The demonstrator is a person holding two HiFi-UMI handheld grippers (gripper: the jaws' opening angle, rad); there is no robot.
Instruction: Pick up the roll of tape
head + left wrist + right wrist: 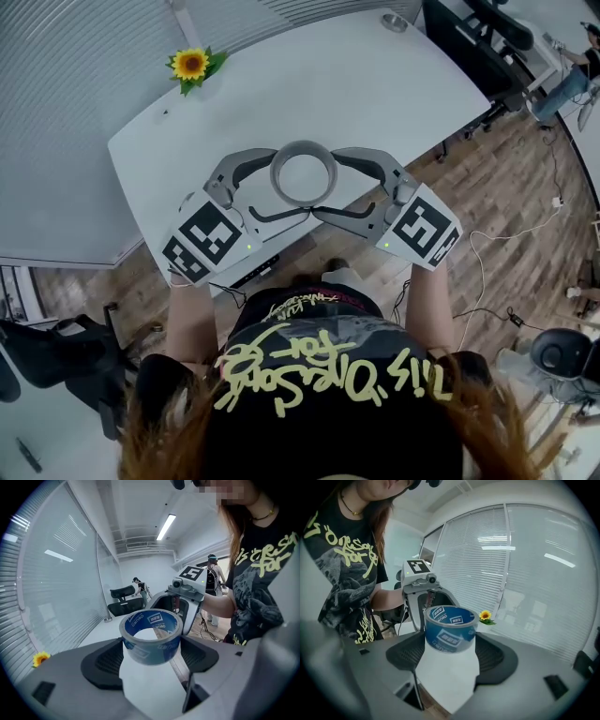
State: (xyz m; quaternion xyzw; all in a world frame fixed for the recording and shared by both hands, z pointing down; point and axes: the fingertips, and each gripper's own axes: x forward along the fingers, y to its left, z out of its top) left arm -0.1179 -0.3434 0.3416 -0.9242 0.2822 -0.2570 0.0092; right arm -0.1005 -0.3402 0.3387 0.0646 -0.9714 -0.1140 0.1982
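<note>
While I hold with two grippers, tape: one roll of tape (150, 641), blue, round, glossy, over the front edge of the white table (375, 84).
Left gripper (149, 654): jaws clamped on it.
Right gripper (451, 651): ribbed black pads (493, 657) gripping it.

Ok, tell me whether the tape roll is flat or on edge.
Flat, hole up: the head view shows the roll of tape as a full ring, with the table visible through it.
</note>
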